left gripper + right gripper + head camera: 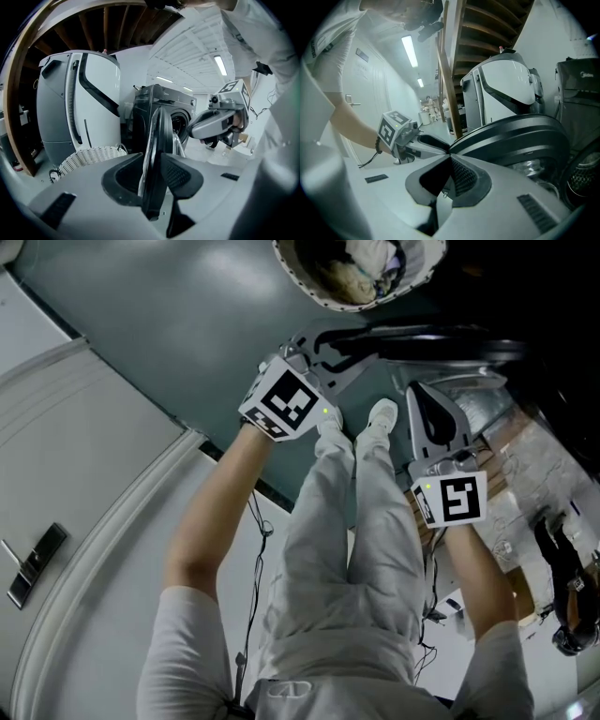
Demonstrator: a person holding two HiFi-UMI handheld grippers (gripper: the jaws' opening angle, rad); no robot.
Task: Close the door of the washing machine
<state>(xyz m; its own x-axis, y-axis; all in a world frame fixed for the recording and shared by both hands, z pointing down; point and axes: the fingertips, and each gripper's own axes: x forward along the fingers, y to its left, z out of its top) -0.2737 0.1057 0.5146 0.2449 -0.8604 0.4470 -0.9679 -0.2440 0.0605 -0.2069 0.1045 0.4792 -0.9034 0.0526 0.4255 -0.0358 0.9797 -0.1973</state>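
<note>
Only the left gripper view shows my left claw wide, with the door edge between its jaws. My right claw is closed and empty, just beside the door.

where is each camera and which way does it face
Head view: on the person's head, facing steeply down; legs, forearms, left gripper, right gripper show.
Left gripper view: on that gripper, facing the washing machine; open jaws straddle the door edge.
Right gripper view: on that gripper, facing the door; shut jaws, a forearm show.
Gripper views share the door.
</note>
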